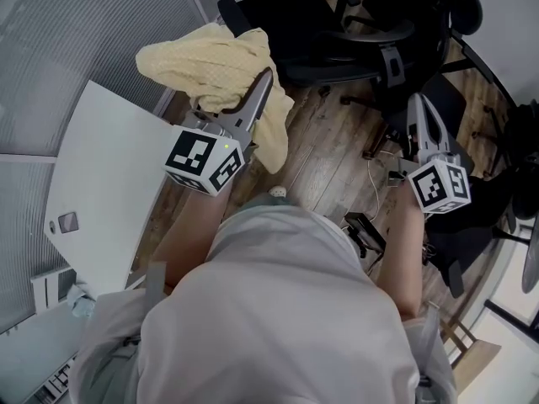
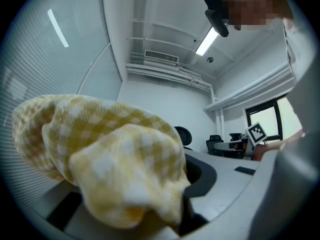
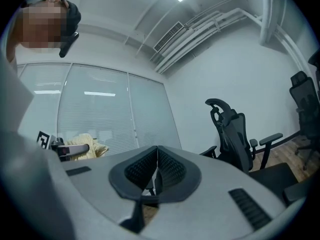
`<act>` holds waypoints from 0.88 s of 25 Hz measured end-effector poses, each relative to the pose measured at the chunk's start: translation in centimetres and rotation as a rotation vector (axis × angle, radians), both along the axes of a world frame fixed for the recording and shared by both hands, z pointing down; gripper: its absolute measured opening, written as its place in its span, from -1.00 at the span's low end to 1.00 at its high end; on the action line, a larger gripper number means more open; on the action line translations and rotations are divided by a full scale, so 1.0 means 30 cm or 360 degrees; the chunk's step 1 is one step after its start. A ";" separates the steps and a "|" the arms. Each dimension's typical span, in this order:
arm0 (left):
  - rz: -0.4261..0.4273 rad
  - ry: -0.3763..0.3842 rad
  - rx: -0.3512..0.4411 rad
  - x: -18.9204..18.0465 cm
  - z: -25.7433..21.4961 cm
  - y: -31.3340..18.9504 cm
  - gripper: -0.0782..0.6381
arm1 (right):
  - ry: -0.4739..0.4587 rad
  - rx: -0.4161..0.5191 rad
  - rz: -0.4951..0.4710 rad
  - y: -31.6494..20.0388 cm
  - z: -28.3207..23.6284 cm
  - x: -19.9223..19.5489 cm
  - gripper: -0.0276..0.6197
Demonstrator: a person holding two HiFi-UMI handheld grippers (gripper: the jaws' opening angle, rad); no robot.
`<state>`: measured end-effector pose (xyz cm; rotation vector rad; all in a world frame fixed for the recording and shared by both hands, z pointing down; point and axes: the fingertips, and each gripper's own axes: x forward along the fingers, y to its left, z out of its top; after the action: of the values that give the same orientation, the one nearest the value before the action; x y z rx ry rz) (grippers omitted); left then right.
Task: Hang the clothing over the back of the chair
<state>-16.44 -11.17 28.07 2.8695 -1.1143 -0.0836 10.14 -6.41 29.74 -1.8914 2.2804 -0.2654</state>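
Note:
A yellow checked garment (image 1: 209, 64) hangs bunched from my left gripper (image 1: 262, 81), which is shut on it, and part of it droops toward the floor. In the left gripper view the cloth (image 2: 115, 164) fills the jaws and hides the pads. My right gripper (image 1: 418, 104) is held out level at the right, shut and empty; its ribbed pads (image 3: 170, 170) meet. A black office chair (image 1: 316, 28) stands ahead of both grippers. In the right gripper view a high-backed chair (image 3: 232, 134) stands at the right, and the left gripper with the yellow cloth (image 3: 85, 146) shows at the far left.
A white table (image 1: 101, 192) lies to the left by a glass wall with blinds (image 1: 76, 40). More black chairs (image 1: 459, 217) and cables (image 1: 370, 183) crowd the wooden floor at the right. The person's torso fills the lower head view.

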 end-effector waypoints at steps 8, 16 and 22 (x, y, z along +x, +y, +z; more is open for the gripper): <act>0.0031 0.0002 0.0005 0.006 0.003 -0.109 -0.51 | 0.0004 0.0018 -0.0010 -0.136 -0.009 -0.028 -0.85; 0.0045 0.0002 0.0000 0.049 0.016 -0.187 -0.51 | -0.0006 0.0034 -0.0002 -0.218 -0.011 0.004 -0.85; 0.0049 -0.0007 -0.0006 0.087 0.020 -0.199 -0.51 | -0.0014 0.0051 -0.0013 -0.245 -0.026 0.031 -0.85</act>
<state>-13.83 -17.14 28.66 2.8841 -1.0693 -0.0738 11.08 -13.76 28.96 -1.8619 2.2735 -0.2363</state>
